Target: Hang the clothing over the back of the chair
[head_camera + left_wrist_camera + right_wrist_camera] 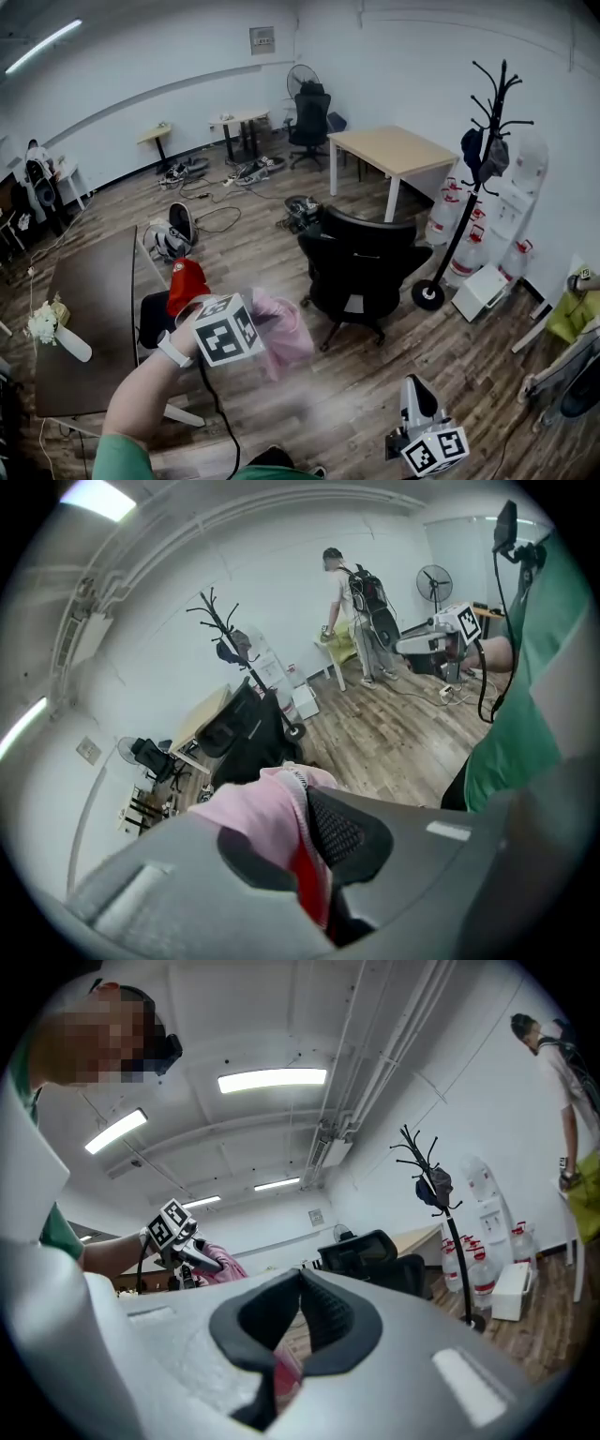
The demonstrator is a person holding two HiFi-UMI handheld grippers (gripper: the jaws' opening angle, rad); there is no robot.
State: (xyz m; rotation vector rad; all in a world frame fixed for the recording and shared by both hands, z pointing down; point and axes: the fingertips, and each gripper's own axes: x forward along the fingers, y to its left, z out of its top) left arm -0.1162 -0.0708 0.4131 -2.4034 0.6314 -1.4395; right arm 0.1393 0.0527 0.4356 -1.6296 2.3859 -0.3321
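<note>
— Where's the garment (281, 334) right now?

— Just left of centre in the head view. It's a pink bunch hanging off the left gripper (302, 787), up over the wood floor (375, 398). It isn't on the chair (361, 267). The black chair stands near it, to its right in the frame, with a gap of floor between them.

— So the left one has hold of it?

— Yes. In the left gripper view the jaws are pinched together on the pink fabric, which bulges up over the left jaw.

— And the right gripper (300, 1277)?

— Down in the lower right corner of the head view, well apart from both garment and chair. Its jaws meet at the tips, and I see nothing caught between them. In its own view the left gripper and the pink cloth sit at middle left, the chair is at centre, and a coat rack (441, 1213) is to the right.

— What else is around the chair?

— A pale table (394, 150) is behind it, towards the upper right. Water bottles (450, 216) stand by the foot of the coat rack. A dark table (94, 291) runs along the left edge. A person (352, 602) stands near the top centre of the left gripper view.
</note>
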